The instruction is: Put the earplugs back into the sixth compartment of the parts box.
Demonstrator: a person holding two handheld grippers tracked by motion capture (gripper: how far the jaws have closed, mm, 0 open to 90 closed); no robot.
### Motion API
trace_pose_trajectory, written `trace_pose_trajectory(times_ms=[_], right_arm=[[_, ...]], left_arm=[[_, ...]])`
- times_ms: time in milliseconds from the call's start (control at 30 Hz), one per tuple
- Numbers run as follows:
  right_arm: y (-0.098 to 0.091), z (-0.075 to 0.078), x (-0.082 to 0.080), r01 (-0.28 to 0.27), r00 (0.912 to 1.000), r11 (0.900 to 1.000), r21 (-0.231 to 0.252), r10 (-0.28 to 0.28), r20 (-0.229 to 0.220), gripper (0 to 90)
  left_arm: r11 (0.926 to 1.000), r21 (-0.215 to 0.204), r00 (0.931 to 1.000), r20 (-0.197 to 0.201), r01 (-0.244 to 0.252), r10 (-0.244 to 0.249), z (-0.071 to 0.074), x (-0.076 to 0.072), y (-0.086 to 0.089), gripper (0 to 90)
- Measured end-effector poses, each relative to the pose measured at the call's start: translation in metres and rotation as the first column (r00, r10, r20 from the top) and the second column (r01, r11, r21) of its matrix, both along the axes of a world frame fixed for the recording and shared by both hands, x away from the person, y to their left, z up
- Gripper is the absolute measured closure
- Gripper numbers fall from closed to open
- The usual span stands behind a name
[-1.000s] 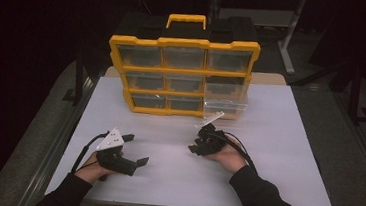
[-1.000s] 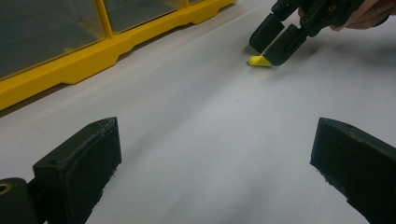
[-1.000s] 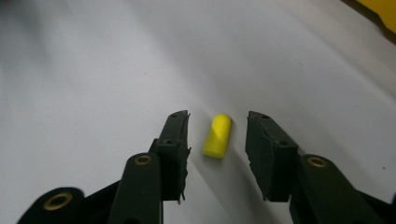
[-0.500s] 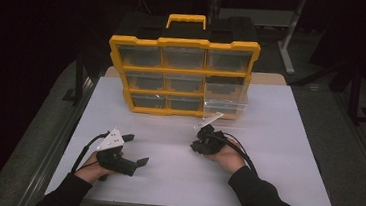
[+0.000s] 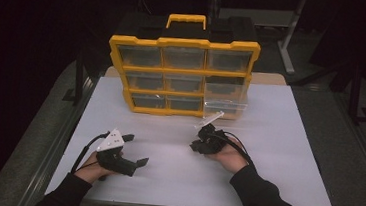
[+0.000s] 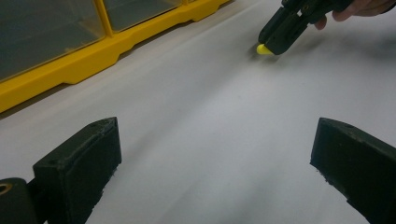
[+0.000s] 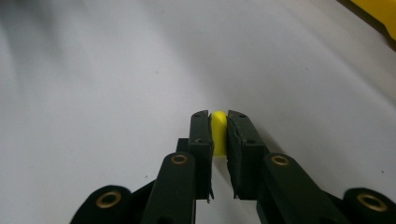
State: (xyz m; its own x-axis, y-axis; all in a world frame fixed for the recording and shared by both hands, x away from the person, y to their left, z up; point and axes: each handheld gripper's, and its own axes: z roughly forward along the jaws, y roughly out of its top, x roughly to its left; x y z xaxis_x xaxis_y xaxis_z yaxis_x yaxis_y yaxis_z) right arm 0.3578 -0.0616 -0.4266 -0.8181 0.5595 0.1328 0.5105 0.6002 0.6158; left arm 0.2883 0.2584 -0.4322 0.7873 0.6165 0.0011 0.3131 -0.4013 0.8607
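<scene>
Our right gripper (image 7: 218, 122) has just squeezed in and pinches a little yellow piece (image 7: 218, 133) in front of the yellow drawer box (image 5: 181, 75). Our left gripper (image 5: 135, 163) rests wide open, farther from the box.

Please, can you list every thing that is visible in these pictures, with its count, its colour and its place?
drawer organiser: 1, yellow frame with clear drawers, at the far side of the table.
pulled-out drawer: 1, clear, at the organiser's lower right.
small piece: 1, yellow, between the right gripper's jaws.
table: 1, white top, under everything.
left gripper: 1, black, near left, jaws open.
right gripper: 1, black, near centre, shut on the small piece.
sleeves: 2, black, at the near edge.
</scene>
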Motion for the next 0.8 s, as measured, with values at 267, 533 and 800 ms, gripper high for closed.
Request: trace_pose_trajectory(times_ms=[267,533,800], right_arm=[[0.001,0.015,-0.008,-0.036,0.9992,0.9993,0.008,0.036,-0.015,79.2],[-0.002,0.026,-0.012,-0.056,0.9984,0.9982,0.022,0.056,-0.006,79.3],[-0.010,0.039,-0.012,-0.060,0.9981,0.9978,0.026,0.061,-0.011,79.3]], left_arm=[[1.0000,-0.001,1.0000,0.000,0.000,0.000,0.000,0.000,0.000,1.2],[1.0000,-0.003,1.0000,-0.001,0.000,0.000,0.000,0.000,0.000,1.2],[1.0000,-0.006,1.0000,-0.003,0.001,-0.001,0.000,0.000,0.000,1.2]])
